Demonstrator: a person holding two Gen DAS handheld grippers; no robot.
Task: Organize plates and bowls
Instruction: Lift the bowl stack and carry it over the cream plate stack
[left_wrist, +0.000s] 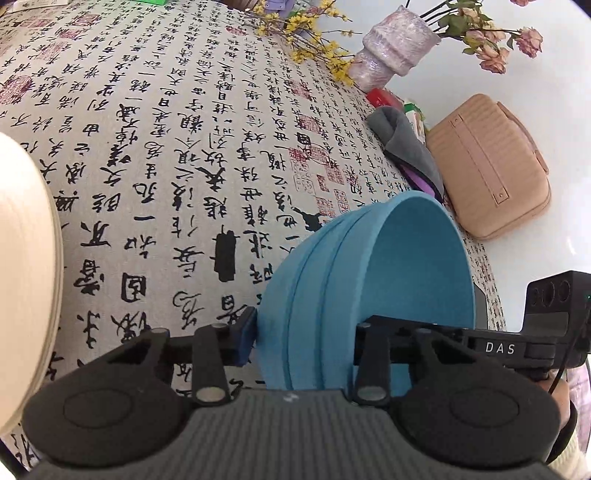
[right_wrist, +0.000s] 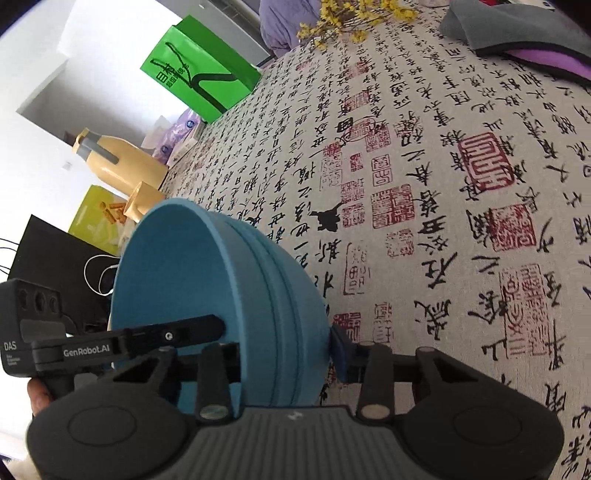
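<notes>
A stack of nested blue bowls (left_wrist: 332, 266) is tilted on its side above the calligraphy-print tablecloth (left_wrist: 166, 155). My left gripper (left_wrist: 306, 332) is shut on the stack's rim, its blue pad against the outer wall and its other finger inside the top bowl. A finger of the right gripper (left_wrist: 443, 336) reaches in from the right. In the right wrist view the blue bowls (right_wrist: 229, 288) lean the other way. My right gripper (right_wrist: 284, 350) is shut on the wall, one finger inside and one blue pad outside. A finger of the left gripper (right_wrist: 147, 336) lies across the bowl's mouth.
A cream dish (left_wrist: 22, 277) fills the left edge. A wrapped vase with flowers (left_wrist: 391, 48), a grey cloth (left_wrist: 406, 144) and a beige case (left_wrist: 487, 166) stand at the table's right side. A green bag (right_wrist: 199, 70), a yellow jug (right_wrist: 118, 162) and a black bag (right_wrist: 55, 254) line the far edge.
</notes>
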